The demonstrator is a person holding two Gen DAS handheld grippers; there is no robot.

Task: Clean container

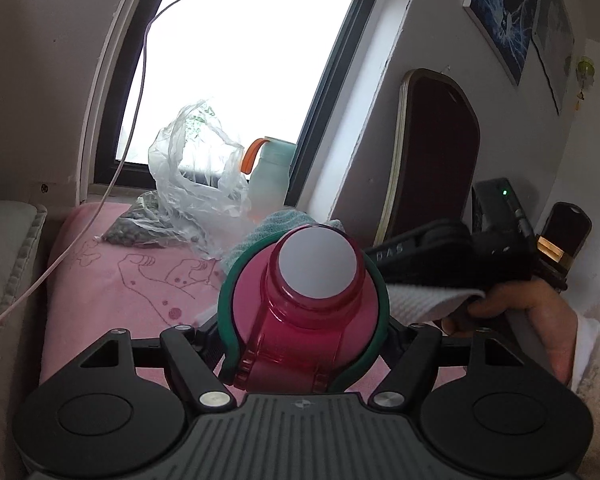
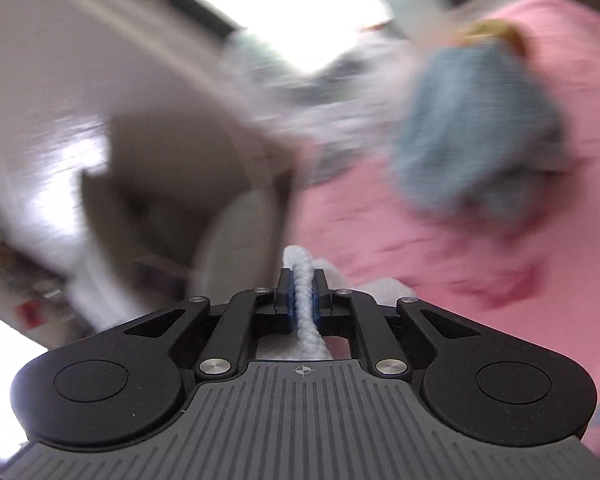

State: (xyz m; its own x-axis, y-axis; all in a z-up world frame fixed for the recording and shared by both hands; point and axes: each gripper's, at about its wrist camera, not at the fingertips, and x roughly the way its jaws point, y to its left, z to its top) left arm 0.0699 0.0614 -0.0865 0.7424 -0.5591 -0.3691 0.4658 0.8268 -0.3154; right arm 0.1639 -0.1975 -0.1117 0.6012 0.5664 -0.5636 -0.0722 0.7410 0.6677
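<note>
A pink bottle (image 1: pixel 304 300) lies along my left gripper (image 1: pixel 314 250), its white round end (image 1: pixel 319 262) facing away from the camera. The curved green fingers (image 1: pixel 223 304) wrap both of its sides, shut on it. To its right, a person's hand (image 1: pixel 540 312) holds my right gripper (image 1: pixel 384 268), with a white cloth (image 1: pixel 432 296) hanging beside the bottle. In the right wrist view my right gripper (image 2: pixel 303 286) is shut on that white knitted cloth (image 2: pixel 304 280), pinched between the blue pads (image 2: pixel 289 292). The rest of that view is blurred.
A pink printed cover (image 1: pixel 140 280) spreads under the bottle. Behind it lie a teal towel (image 1: pixel 276 224), a crumpled clear plastic bag (image 1: pixel 196 184) and a pale teal bottle with an orange handle (image 1: pixel 270 176) at the window. A white cable (image 1: pixel 136 120) hangs left; a dark chair back (image 1: pixel 432 152) stands right.
</note>
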